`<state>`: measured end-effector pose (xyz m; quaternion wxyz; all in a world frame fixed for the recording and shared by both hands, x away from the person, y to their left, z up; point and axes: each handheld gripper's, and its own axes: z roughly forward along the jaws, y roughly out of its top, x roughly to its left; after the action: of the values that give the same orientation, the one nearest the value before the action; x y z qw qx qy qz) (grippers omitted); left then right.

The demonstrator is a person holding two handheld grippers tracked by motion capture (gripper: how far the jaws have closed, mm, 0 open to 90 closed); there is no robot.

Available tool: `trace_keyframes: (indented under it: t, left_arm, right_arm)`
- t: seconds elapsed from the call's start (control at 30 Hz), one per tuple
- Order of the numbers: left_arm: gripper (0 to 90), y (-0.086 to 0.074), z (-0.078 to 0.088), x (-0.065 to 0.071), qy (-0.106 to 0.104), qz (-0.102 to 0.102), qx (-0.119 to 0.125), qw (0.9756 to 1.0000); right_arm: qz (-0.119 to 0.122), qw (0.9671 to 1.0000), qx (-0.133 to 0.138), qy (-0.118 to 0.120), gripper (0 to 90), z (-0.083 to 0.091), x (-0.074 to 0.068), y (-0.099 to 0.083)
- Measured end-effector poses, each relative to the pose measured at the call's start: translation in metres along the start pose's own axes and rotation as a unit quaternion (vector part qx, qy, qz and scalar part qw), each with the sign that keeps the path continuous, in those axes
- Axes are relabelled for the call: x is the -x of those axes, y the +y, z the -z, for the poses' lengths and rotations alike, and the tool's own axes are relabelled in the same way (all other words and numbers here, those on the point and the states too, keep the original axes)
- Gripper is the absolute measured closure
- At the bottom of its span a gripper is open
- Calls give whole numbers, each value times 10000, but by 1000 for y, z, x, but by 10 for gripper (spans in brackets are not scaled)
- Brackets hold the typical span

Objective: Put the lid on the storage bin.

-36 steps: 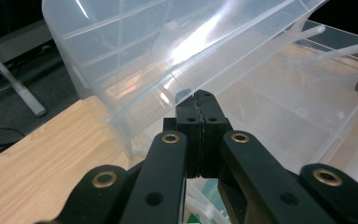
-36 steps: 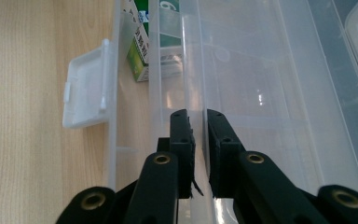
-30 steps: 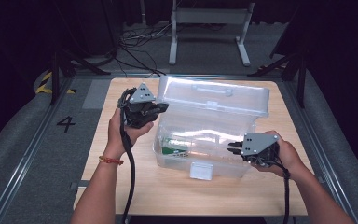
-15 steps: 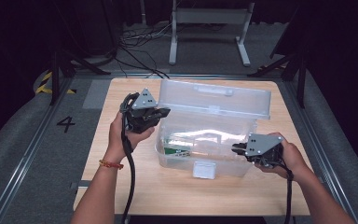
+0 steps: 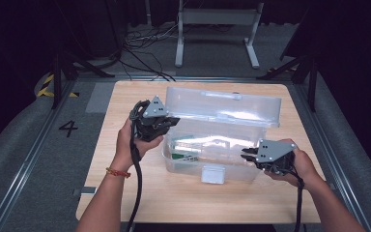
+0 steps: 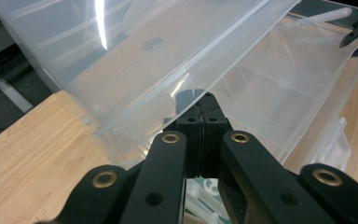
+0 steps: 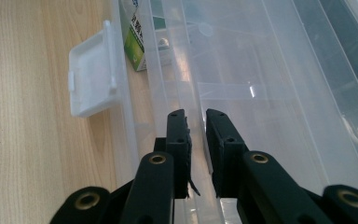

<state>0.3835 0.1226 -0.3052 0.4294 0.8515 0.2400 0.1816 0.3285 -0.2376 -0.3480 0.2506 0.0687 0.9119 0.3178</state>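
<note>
Storage box point(image 5: 212, 150): clear plastic, sat mid-table point(image 5: 125, 193), lid point(image 5: 222, 104) raised.
Left gripper point(image 5: 170, 122): jaws pressed together, tips at the lid's edge.
Right gripper point(image 5: 245, 154): jaws just opening, slightly parted astride the box's front wall.
Carton point(image 7: 137, 32): green-white, inside.

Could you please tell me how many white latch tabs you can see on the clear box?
1. The white latch tab hangs at the middle of the front wall of the clear box, facing the person; another may be hidden elsewhere.
</note>
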Motion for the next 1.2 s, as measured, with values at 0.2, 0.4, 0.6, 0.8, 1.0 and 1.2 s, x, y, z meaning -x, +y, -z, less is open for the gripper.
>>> trace_keyframes:
  t: [0.2,0.4,0.6,0.8,1.0,1.2]
  left_arm:
    - [899,-6,1,1,-1,-16,-104,9999]
    - [899,-11,0,5,-14,-74,-211,9997]
    - [899,-16,-2,9,-81,-120,-303,9994]
    - [898,-22,-3,12,-95,-124,-363,9992]
    - [899,-29,-2,17,-84,-228,-517,9984]
    - [899,-38,-1,21,-122,-161,-531,9984]
  right_arm:
    - [-329,9992,216,-109,760,12,-3,-14]
    - [-673,9965,445,-204,740,27,-4,-27]
    - [-1016,9925,618,-265,726,39,-2,-44]
    - [-1218,9898,664,-337,695,41,-2,-52]
    - [-1361,9877,627,-437,680,45,-3,-59]
    - [-1461,9858,675,-480,675,47,-2,-64]
